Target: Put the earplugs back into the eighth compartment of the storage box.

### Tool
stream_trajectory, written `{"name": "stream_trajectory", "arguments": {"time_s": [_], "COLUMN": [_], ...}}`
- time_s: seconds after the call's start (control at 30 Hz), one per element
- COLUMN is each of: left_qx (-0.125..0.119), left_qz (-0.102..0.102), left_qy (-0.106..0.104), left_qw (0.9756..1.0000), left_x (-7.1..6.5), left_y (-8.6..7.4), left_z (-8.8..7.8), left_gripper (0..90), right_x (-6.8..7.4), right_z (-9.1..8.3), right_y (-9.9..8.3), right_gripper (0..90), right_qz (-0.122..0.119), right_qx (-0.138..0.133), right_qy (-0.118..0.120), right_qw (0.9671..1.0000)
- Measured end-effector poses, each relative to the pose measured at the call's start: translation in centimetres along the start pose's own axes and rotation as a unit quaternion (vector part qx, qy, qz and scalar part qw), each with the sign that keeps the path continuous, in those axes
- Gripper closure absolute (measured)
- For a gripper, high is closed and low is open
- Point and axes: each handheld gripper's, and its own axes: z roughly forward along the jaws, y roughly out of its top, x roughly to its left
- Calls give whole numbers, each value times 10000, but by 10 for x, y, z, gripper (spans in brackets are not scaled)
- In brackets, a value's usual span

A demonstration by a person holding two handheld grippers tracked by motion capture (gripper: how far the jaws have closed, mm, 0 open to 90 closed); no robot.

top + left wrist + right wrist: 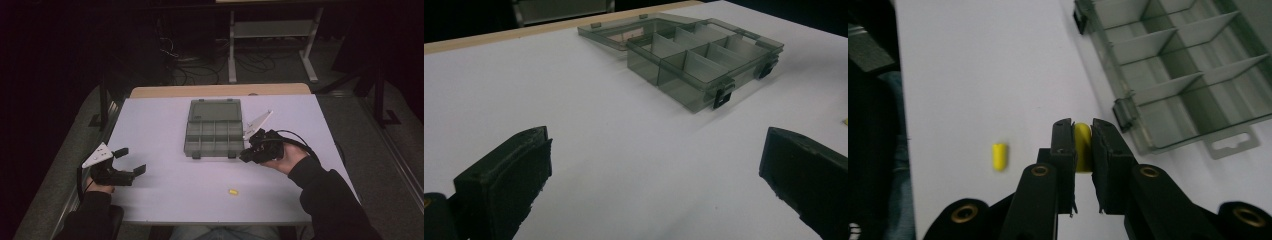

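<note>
Pinching a yellow plug (1082, 146) between its pads, your right gripper (248, 153) hangs just beside the box (214, 129), near its front right latch. Carry it level over a free cell and let go low, since the soft, rounded piece, probably foam, may bounce. Smoky clear plastic, thin dividers. Your left gripper (131, 161) rests spread wide. A second plug (233, 191) lies near the table (165, 200) edge.

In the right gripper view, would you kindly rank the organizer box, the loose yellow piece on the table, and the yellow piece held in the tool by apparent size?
1. Organizer box, by far the largest.
2 and 3. The loose yellow piece and the held yellow piece look alike. The right tool hides part of the held one, which is also nearer the camera, so I won't rank them.
</note>
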Motion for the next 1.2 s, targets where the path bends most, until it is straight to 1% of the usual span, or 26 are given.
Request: {"name": "stream_trajectory", "arguments": {"time_s": [0.27,0.4,0.5,0.6,0.67,0.87,0.97,1.07,1.2], "left_qx": [-3,-8,-7,-5,-3,-7,-12,-12,-9], "left_qz": [-21,-25,-29,-53,-71,-68,-71,-71,-67], "left_qy": [0,0,-6,-20,-22,-44,-49,-53,-52], "left_qw": [10000,10000,10000,10000,10000,10000,10000,10000,10000], "left_x": [0,0,0,0,1,1,1,1,1], "left_y": [0,0,0,0,-1,-1,-1,-1,-1], "left_z": [0,0,0,0,0,0,0,0,0], "left_gripper": [0,0,0,0,0,0,0,0,0], "right_x": [-17,-26,-31,-37,-40,-51,-56,-60,-64], "right_z": [-6,-4,-3,-1,1,11,15,18,24], "right_y": [5,5,6,8,9,11,11,11,10], "right_gripper": [790,790,790,791,791,790,790,790,790], "right_qz": [144,241,284,329,357,513,551,633,672], "right_qx": [-98,-121,-149,-243,-249,-279,-296,-313,-285], "right_qy": [-110,-158,-300,-357,-380,-393,-406,-389,-339], "right_qw": [9998,9995,9990,9985,9983,9975,9972,9967,9968]}}
